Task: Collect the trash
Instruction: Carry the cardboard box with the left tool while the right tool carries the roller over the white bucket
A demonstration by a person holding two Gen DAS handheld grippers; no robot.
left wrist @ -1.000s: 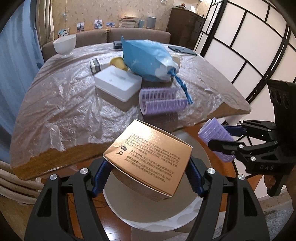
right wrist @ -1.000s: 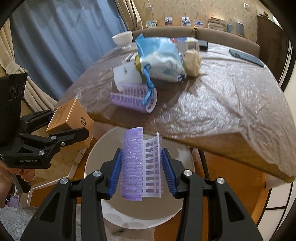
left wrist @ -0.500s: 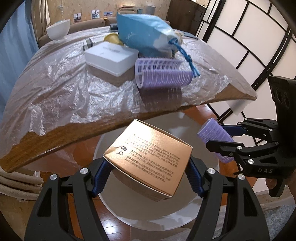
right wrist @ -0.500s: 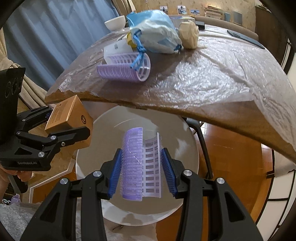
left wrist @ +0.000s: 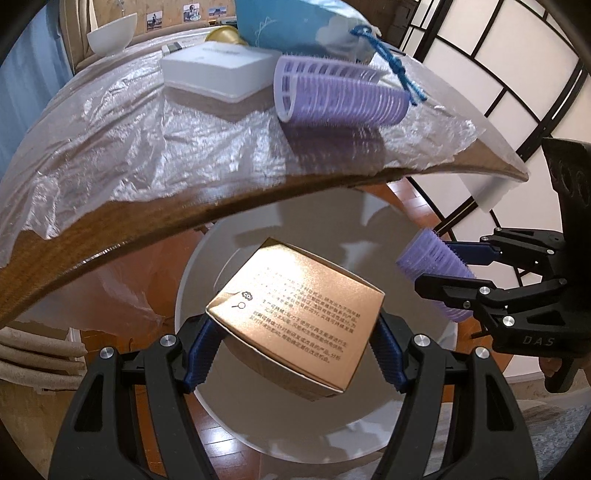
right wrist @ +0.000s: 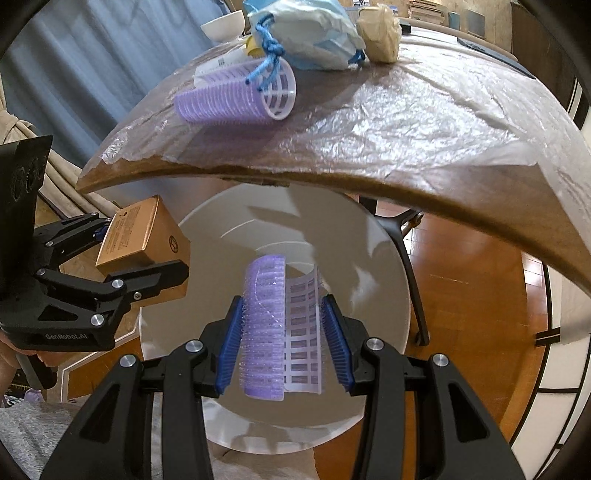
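Left claw (left wrist: 291, 354) clamps our gold box (left wrist: 295, 314), right claw (right wrist: 282, 332) clamps purple roller (right wrist: 273, 325), both over white bin (right wrist: 376, 258) under tabletop (right wrist: 406, 155). Risk: off-centre release bounces box off rim.

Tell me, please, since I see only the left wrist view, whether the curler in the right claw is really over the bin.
Observer: Yes. Seen from the right wrist, the right claw holds the purple curler above the white bin's opening.
Operator: Is the curler intact?
Observer: Its purple cover gapes along one side, baring the white lattice inside.
Operator: Is anything on the table hidden from me?
Observer: A beige lump sits beside the blue bag.
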